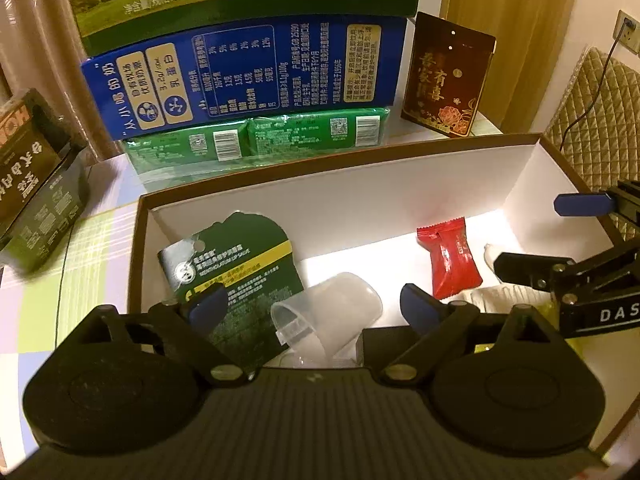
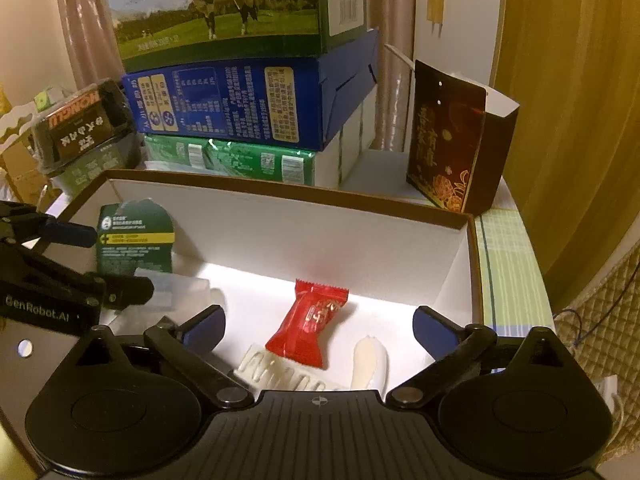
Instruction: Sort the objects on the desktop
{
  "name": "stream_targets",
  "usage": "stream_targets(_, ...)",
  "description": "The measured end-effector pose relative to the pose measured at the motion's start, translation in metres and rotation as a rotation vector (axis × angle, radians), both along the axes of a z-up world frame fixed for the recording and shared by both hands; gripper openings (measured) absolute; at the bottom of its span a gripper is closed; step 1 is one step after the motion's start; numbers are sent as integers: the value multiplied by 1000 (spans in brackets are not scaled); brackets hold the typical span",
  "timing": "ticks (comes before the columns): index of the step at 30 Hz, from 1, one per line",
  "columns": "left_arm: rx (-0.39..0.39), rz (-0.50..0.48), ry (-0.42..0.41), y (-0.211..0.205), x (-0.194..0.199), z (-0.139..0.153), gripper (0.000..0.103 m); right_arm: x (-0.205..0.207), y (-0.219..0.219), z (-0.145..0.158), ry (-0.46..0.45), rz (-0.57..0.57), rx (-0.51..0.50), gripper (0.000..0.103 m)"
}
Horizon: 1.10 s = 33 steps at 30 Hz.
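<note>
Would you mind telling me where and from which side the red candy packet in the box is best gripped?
Grip the red candy packet across its plump middle, coming from above with the open right gripper. It lies flat on the floor of the box, its crimped ends pointing towards and away from the camera, so the long sides seem free for the fingers.

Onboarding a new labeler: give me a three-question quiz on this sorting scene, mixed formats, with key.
1. True or false: the red candy lies inside the white-lined box.
2. Multiple choice: what sits between the left gripper fingers? A) a clear plastic cup B) the red candy C) a blue carton
3. Fill in: the green card leans in the box's ____ corner, as the left wrist view shows it.

Key: 1 true; 2 A, with both grippers open and the fingers not pressing on it; 3 left.
</note>
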<state>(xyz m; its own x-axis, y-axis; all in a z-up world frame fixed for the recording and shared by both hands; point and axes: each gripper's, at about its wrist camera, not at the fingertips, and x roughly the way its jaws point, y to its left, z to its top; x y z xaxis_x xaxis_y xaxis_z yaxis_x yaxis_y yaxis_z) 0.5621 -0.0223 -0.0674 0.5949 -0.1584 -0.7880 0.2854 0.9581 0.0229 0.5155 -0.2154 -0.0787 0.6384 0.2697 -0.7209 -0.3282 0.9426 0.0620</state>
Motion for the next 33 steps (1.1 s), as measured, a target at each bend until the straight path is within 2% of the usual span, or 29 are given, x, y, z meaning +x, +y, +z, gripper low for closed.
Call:
stream_targets(11,-5,30,-49,12,-30,20,99,-41,-5,17,-13,18,41,101)
stream_targets(21,-20,57,-100,20,-71,45,100,-78,-13,35,-30,-16,93,101)
stream_targets(27,12,73,-163,20,-103,58,102,-104,-12,44,-63,-46,49,101)
stream_targets(30,-6,77,-160,21,-116,63,102,-118,-10,48,-81,-54,26,101)
stream_targets(33,-4,83,-167,19,-131,70,102,-131,-11,53,-80,-55,49,101)
